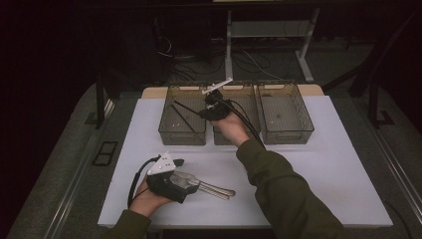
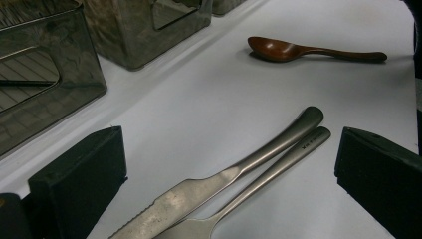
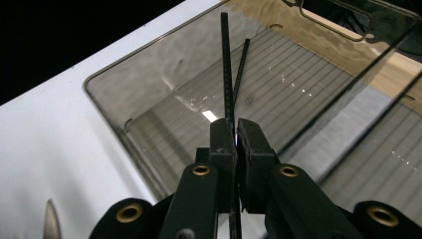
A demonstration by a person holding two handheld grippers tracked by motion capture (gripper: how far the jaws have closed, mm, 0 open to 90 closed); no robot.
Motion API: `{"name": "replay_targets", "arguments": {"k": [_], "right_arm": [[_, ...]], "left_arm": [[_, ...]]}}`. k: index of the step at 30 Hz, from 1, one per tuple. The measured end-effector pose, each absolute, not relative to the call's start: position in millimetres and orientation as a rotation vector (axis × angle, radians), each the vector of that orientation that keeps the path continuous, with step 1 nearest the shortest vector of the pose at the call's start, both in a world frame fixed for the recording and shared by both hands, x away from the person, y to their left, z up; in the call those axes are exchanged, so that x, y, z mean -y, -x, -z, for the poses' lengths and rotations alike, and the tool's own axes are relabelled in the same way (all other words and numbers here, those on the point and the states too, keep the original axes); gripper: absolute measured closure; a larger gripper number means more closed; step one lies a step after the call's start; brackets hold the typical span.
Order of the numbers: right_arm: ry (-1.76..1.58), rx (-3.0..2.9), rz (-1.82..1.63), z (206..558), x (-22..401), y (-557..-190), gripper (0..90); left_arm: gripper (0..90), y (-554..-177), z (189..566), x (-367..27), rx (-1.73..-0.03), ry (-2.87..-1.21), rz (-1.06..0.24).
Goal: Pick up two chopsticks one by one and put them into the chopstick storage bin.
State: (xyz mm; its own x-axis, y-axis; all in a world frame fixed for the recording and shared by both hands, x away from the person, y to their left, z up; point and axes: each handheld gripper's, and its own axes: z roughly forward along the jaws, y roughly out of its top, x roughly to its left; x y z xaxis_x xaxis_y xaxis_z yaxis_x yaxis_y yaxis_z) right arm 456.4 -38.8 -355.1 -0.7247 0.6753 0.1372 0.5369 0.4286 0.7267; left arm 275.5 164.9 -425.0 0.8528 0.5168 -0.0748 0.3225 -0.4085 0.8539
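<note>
Nearest my lens, the left claw [image 1: 175, 175] sits on the table [image 1: 318, 189] with its jaws released, spread either side of a knife [image 2: 199, 191] and a second steel piece [image 2: 259, 181] that lie untouched between them; I can't tell whether that one is a fork or a spoon. Beyond them a wooden spoon [image 2: 303, 50] rests on the table too. Up ahead, the right claw [image 3: 236, 142] is clenched on a black chopstick [image 3: 226, 64], holding it over the left bin [image 1: 182, 133], where another chopstick [image 3: 241, 67] already leans inside. I judge the sorting as early: one chopstick is in, its mate is about to drop, and the knife, steel piece and wooden spoon are yet to go. The right bin [image 1: 284, 130] looks bare; the middle bin [image 1: 249, 107] is partly hidden by my hand
</note>
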Motion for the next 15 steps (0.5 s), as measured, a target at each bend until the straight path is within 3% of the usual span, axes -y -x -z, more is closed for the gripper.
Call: {"name": "replay_targets", "arguments": {"k": [15], "right_arm": [[-1.151, -2.528, -1.054, 373, -2, -489, 84.9]], "left_arm": [[0.0, -276, 424, -167, -0.620, -2.015, -0.239]]}}
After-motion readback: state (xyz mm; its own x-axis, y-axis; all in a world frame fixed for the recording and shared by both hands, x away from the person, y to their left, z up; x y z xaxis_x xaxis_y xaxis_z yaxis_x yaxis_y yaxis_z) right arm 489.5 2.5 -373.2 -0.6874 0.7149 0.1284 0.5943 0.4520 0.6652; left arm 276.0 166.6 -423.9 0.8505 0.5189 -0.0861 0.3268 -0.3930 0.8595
